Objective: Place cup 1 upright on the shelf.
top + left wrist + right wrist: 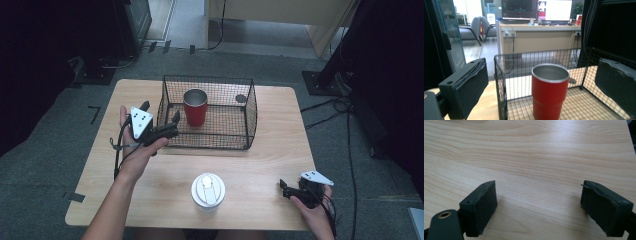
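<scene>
Red tumbler (pixel 195 107), one; wire basket (pixel 250 107), one.

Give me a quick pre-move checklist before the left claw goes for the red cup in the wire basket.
1. Left claw open: ok, its jaws stand wide apart with nothing between them.
2. Red cup upright in the wire basket: ok.
3. Approach path: not ok, the basket's corner mesh stands between the jaws and the cup.
4. Cup empty: cannot tell, its bottom is hidden.
5. Right claw out of the way: ok, open over bare table near the front right corner.
6. White lid clear of the basket: ok, at the table's front edge.
</scene>
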A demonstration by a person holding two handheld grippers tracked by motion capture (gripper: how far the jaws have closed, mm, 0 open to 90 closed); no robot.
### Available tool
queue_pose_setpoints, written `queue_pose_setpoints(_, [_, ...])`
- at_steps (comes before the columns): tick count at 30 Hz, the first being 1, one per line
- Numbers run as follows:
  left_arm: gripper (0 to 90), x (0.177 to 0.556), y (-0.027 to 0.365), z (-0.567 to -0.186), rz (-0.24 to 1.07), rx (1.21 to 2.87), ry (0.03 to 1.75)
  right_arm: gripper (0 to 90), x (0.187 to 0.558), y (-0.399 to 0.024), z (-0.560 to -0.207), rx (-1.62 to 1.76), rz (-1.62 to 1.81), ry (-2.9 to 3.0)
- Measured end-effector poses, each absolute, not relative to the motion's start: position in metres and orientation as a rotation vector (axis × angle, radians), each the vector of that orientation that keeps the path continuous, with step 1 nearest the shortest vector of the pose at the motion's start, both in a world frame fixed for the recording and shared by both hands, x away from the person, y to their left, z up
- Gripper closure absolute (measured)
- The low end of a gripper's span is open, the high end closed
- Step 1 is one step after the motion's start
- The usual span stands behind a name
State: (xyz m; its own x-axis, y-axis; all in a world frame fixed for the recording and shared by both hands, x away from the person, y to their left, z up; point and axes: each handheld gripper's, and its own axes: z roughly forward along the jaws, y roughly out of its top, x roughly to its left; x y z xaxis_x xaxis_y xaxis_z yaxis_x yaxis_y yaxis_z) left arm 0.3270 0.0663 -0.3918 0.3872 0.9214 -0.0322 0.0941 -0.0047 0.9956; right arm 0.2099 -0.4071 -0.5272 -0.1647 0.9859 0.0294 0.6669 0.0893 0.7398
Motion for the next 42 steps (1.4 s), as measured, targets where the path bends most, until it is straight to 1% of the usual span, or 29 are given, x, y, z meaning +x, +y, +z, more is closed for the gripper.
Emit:
queue_pose_setpoints(15, [0.0,0.289,0.093,-0.426,0.841,1.492,1.036,13.6,0.210,-0.407,-0.527,1.622,0.860,1.886])
queue_pose_setpoints(18, [0.0,0.280,0.099,-0.437,0.857,1.531,1.072,13.6,0.210,-0.407,-0.527,1.620,0.860,1.887])
queue_pose_setpoints(25, [0.0,0.260,0.116,-0.461,0.846,1.554,1.127,13.6,0.210,-0.407,-0.527,1.619,0.859,1.887])
queue_pose_setpoints(29, [0.0,0.250,0.123,-0.472,0.852,1.620,1.138,13.6,0.210,-0.407,-0.527,1.619,0.859,1.887])
queue_pose_setpoints(38, [0.0,0.230,0.148,-0.496,0.820,1.676,1.226,13.4,0.210,-0.407,-0.527,1.625,0.858,1.882])
queue_pose_setpoints(42, [0.3,0.228,0.159,-0.500,0.799,1.701,1.265,13.4,0.210,-0.407,-0.527,1.629,0.857,1.877])
